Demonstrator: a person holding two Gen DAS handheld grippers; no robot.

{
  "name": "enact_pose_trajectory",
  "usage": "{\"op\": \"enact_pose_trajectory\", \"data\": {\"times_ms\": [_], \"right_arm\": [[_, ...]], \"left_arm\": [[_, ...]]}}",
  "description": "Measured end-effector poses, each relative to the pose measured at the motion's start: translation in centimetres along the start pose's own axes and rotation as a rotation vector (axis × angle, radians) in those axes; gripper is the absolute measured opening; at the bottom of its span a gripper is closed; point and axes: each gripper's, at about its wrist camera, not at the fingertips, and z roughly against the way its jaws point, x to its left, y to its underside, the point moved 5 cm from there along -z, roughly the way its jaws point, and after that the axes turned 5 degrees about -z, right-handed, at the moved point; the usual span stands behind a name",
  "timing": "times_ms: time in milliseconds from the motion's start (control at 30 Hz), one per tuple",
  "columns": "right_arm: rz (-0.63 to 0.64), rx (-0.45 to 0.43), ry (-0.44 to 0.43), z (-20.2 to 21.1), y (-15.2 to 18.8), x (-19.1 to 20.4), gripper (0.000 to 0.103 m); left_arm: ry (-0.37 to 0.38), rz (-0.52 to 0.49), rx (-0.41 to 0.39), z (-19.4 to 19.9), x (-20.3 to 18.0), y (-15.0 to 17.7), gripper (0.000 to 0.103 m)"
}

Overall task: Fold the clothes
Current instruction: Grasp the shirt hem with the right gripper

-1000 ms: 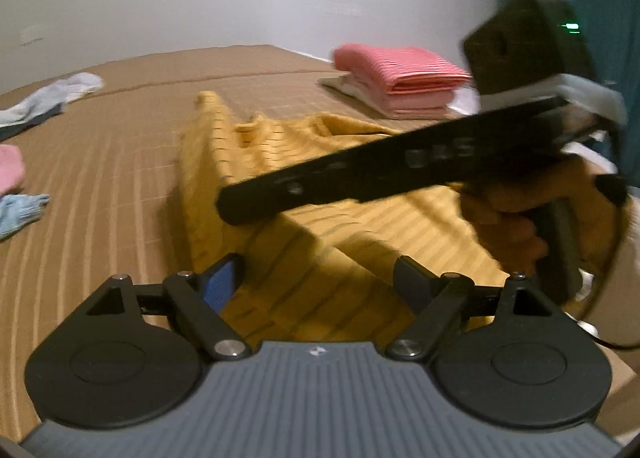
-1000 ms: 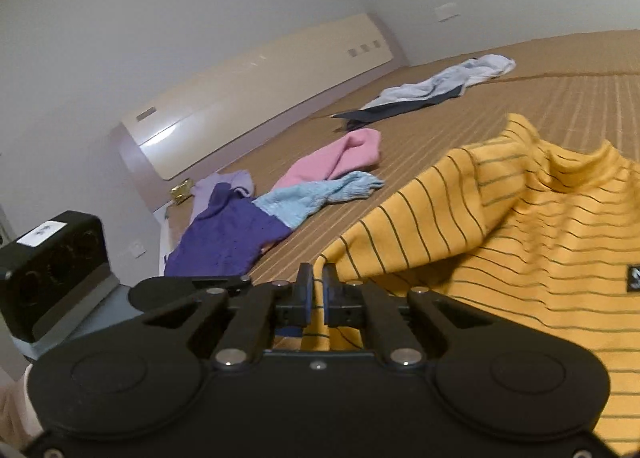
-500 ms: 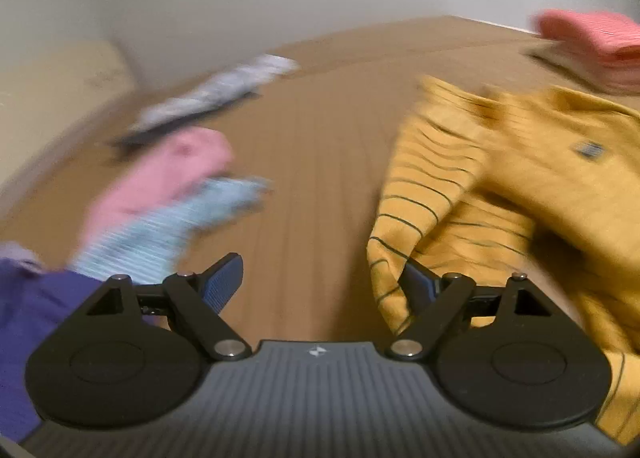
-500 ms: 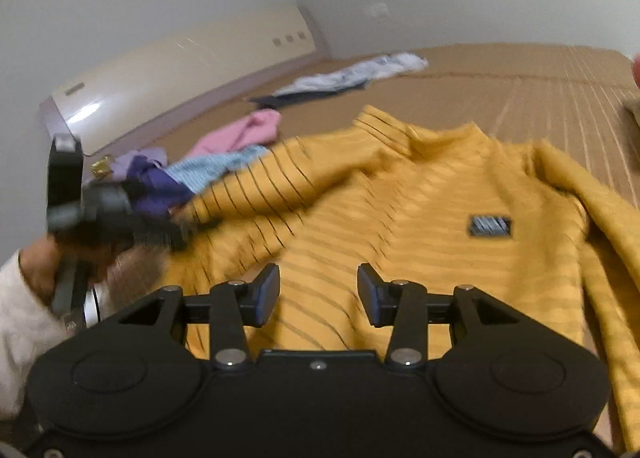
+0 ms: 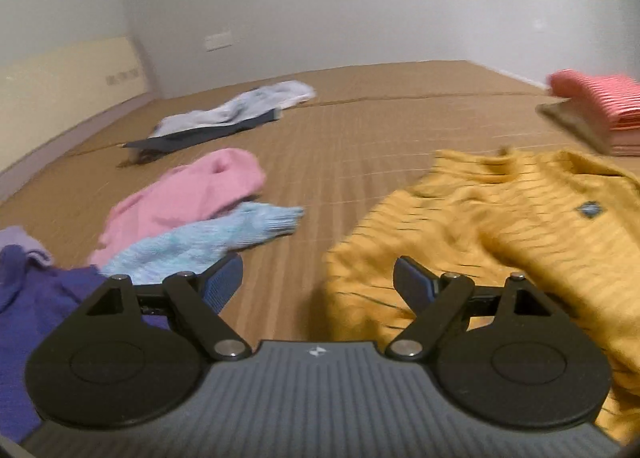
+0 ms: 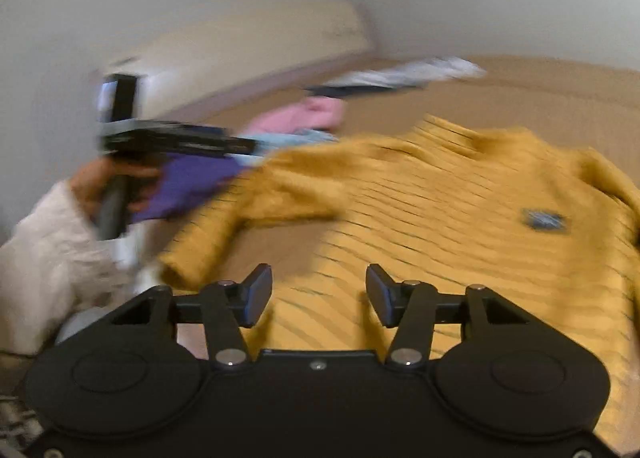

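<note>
A yellow striped sweater [image 5: 500,226] [image 6: 460,218] lies spread on the brown bed, a small dark patch on its chest. My left gripper [image 5: 318,284] stands open above bare bedding just left of the sweater's edge, nothing between its fingers. My right gripper [image 6: 319,294] hangs over the sweater's lower part; its jaws are opening and the pads press on nothing. In the right wrist view the left gripper [image 6: 176,142] shows at the left, held by a hand [image 6: 112,186] in a pale sleeve.
Loose clothes lie left of the sweater: a pink garment [image 5: 188,194], a light blue knit [image 5: 208,242], a purple piece [image 5: 36,306] and a white-and-navy heap [image 5: 228,114] farther back. Folded red-striped clothes [image 5: 596,106] are stacked at the far right. A cream headboard [image 5: 60,78] lines the left wall.
My right gripper has let go of the sweater's edge and opened, and the sweater now lies flat. My left gripper has swung left, off the sweater, toward the loose clothes.
</note>
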Motion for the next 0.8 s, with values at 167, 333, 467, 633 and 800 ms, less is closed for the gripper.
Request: {"op": "enact_pose_trajectory", "data": {"times_ms": [167, 333, 467, 633, 800], "right_arm": [[0.178, 0.147, -0.044, -4.4, 0.8, 4.8, 0.054], [0.255, 0.268, 0.105, -6.9, 2.6, 5.1, 0.045], [0.221, 0.238, 0.117, -6.3, 2.7, 4.6, 0.014], [0.179, 0.202, -0.138, -5.6, 2.6, 7.6, 0.014], [0.244, 0.260, -0.197, -6.2, 4.1, 9.7, 0.015]], "left_arm": [[0.126, -0.014, 0.013, -0.1, -3.2, 0.5, 0.086], [0.092, -0.124, 0.080, -1.7, -5.4, 1.7, 0.086], [0.055, -0.161, 0.048, -1.0, -4.9, 1.5, 0.086], [0.038, -0.134, 0.033, -0.2, -2.9, 1.3, 0.086], [0.041, -0.156, 0.048, -0.2, -3.4, 1.6, 0.086]]}}
